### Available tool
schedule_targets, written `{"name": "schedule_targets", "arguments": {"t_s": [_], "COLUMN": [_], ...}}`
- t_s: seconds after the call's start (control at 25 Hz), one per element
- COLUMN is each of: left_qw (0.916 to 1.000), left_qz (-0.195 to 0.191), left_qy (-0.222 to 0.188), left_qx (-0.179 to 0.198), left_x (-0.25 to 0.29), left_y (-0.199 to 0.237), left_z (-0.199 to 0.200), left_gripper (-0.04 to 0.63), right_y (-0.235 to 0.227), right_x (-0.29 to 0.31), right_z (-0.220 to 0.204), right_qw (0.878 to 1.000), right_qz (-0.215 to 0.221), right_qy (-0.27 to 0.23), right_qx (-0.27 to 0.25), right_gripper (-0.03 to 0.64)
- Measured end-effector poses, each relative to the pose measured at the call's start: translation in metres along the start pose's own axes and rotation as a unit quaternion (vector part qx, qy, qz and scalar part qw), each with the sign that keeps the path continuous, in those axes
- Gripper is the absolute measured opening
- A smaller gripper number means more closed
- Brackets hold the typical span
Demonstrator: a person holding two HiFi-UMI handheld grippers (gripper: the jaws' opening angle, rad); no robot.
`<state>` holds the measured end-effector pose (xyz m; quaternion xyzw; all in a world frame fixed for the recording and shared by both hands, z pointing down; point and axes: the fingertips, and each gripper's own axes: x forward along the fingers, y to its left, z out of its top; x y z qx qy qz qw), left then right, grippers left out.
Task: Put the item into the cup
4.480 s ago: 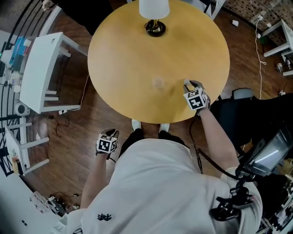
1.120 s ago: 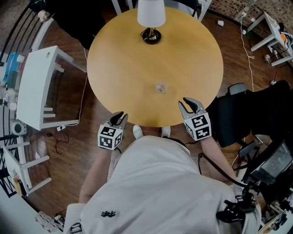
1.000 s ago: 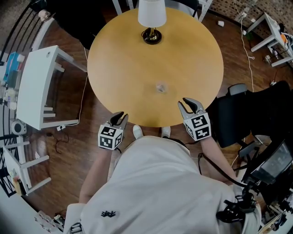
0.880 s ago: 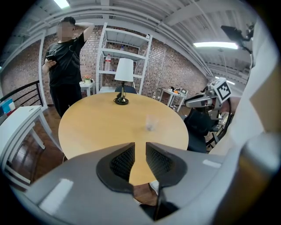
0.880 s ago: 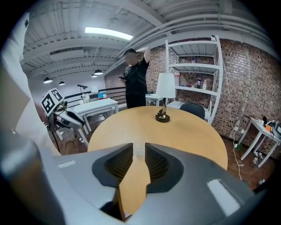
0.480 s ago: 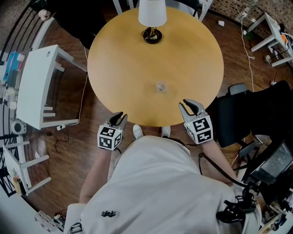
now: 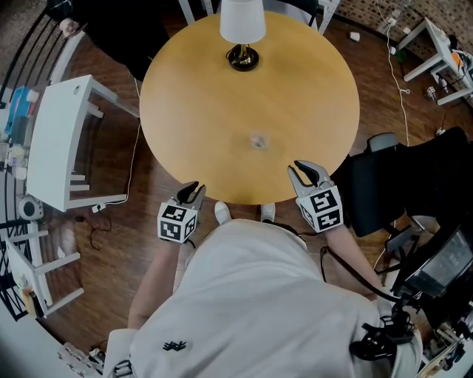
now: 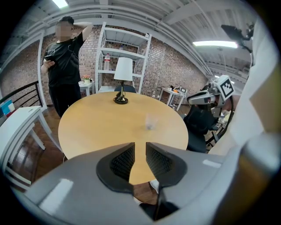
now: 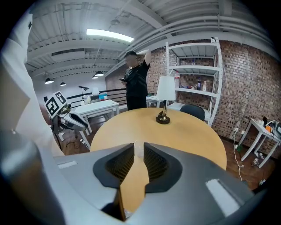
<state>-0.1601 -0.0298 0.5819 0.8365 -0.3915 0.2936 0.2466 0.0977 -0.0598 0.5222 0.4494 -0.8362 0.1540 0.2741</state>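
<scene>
A small clear cup (image 7: 258,140) stands upright on the round yellow table (image 7: 222,88), a little nearer than its middle. Whether an item lies in it I cannot tell. My right gripper (image 7: 307,171) hovers at the table's near edge, well short of the cup. Its jaws are closing, with a narrow gap and nothing between them. In the right gripper view the cup (image 9: 138,148) shows far off through that gap. My left gripper (image 7: 194,190) hangs just off the near edge to the left. Its pads (image 8: 124,160) stand slightly apart and hold nothing. The cup (image 8: 151,122) lies ahead of it.
A lamp with a white shade (image 7: 242,18) stands at the table's far side. A person (image 8: 66,66) stands beyond the table by white shelves. A white side table (image 7: 63,125) is on the left and a black chair (image 7: 384,177) on the right.
Since several seconds ago my right gripper has drawn back from beside the cup to the near edge, and my left has risen to the edge. Over the last second both barely move.
</scene>
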Motion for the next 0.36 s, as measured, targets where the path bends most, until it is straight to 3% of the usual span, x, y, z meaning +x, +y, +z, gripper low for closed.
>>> {"name": "schedule_targets", "arguments": {"t_s": [0.36], "left_qw": [1.0000], "left_qz": [-0.006], "left_qy": [0.005], "left_qx": [0.001], "left_x": [0.0008], "left_y": [0.0007], "left_z": [-0.0058], "left_gripper": [0.060], "right_y": [0.0014], "right_x": [0.0018], "right_z": [-0.0038], "right_qw": [1.000], "right_qz": [0.000], "right_qy": [0.003], "right_qx": [0.001], "right_gripper": [0.066]}}
